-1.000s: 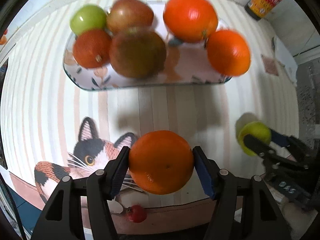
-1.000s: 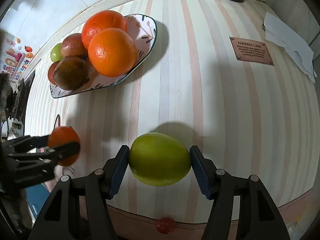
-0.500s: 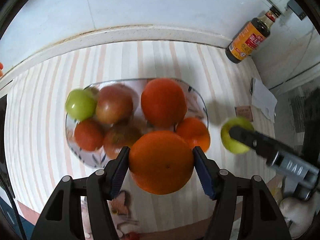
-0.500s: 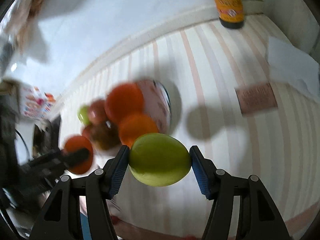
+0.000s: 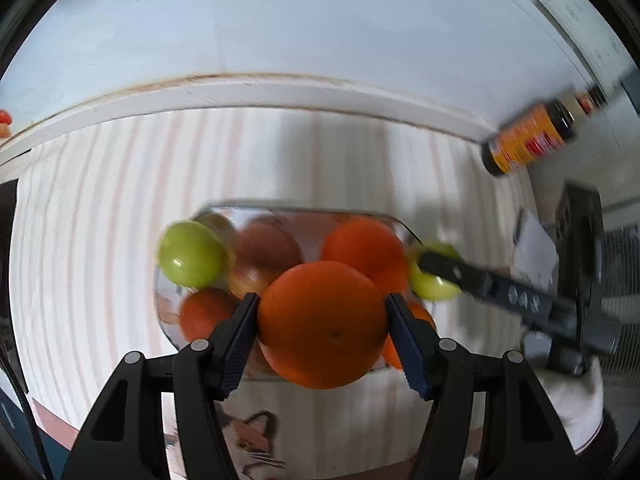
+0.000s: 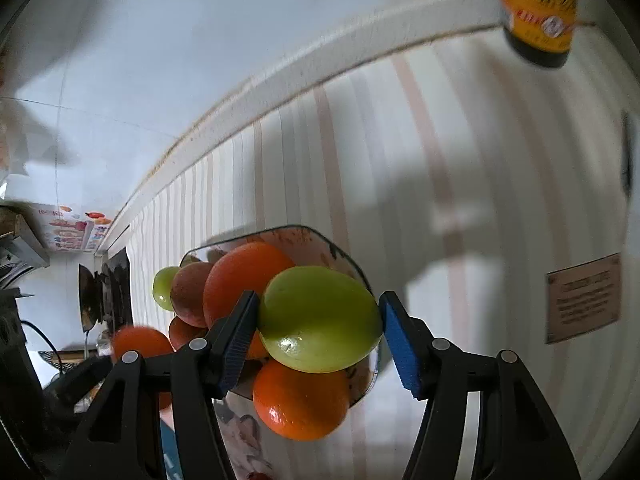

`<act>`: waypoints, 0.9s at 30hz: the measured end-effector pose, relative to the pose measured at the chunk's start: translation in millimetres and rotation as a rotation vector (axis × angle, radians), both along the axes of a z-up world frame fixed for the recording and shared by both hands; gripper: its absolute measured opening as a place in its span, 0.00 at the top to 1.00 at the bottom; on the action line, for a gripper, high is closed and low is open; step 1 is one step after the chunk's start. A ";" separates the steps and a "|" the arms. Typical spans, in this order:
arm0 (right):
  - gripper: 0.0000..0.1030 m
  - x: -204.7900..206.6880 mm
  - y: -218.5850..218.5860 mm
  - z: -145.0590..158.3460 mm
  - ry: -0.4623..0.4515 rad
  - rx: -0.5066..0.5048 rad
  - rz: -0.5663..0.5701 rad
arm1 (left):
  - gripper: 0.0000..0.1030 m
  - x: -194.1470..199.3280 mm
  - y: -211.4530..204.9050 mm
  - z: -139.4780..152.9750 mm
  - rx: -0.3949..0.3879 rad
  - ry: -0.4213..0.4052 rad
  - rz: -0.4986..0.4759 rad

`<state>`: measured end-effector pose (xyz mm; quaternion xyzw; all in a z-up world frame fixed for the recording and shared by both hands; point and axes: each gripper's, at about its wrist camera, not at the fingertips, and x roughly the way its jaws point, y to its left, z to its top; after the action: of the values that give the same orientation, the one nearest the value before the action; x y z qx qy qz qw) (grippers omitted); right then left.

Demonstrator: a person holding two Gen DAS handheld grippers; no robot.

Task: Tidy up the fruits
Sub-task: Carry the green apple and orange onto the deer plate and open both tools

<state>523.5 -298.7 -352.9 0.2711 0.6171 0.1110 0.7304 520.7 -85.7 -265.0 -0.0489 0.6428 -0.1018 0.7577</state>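
Observation:
My left gripper [image 5: 322,326] is shut on an orange [image 5: 322,324] and holds it above the near edge of the fruit plate [image 5: 280,210]. My right gripper [image 6: 318,320] is shut on a green fruit [image 6: 318,318] above the plate's right side [image 6: 340,252]. The plate holds several oranges, reddish apples and a green apple [image 5: 191,253]. The right gripper with its green fruit shows in the left wrist view [image 5: 434,276]. The left gripper's orange shows in the right wrist view [image 6: 140,344].
A dark sauce bottle with an orange label [image 5: 532,138] stands at the back right by the wall [image 6: 538,12]. A brown card [image 6: 584,298] lies on the striped cloth to the right. A cat picture [image 5: 248,440] is on the cloth near me.
Both grippers have lifted their fruit off the cloth and moved forward over the plate. The plate now sits right under the held orange and green fruit.

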 end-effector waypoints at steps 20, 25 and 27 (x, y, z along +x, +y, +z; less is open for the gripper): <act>0.27 1.4 -0.2 -0.7 0.009 0.012 0.004 | 0.40 -35.1 -14.2 -26.3 -0.119 0.099 0.002; 0.27 0.8 2.4 3.4 0.001 -0.003 0.013 | 0.40 -51.3 -26.8 -42.5 -0.109 0.060 0.008; 0.26 -0.2 6.7 5.2 -0.003 -0.019 0.028 | 0.39 -55.4 -32.4 -43.9 -0.086 0.032 0.004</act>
<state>523.3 -291.9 -347.7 0.2552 0.6207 0.1158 0.7322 465.3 -118.0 -308.9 -0.0844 0.6498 -0.1273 0.7446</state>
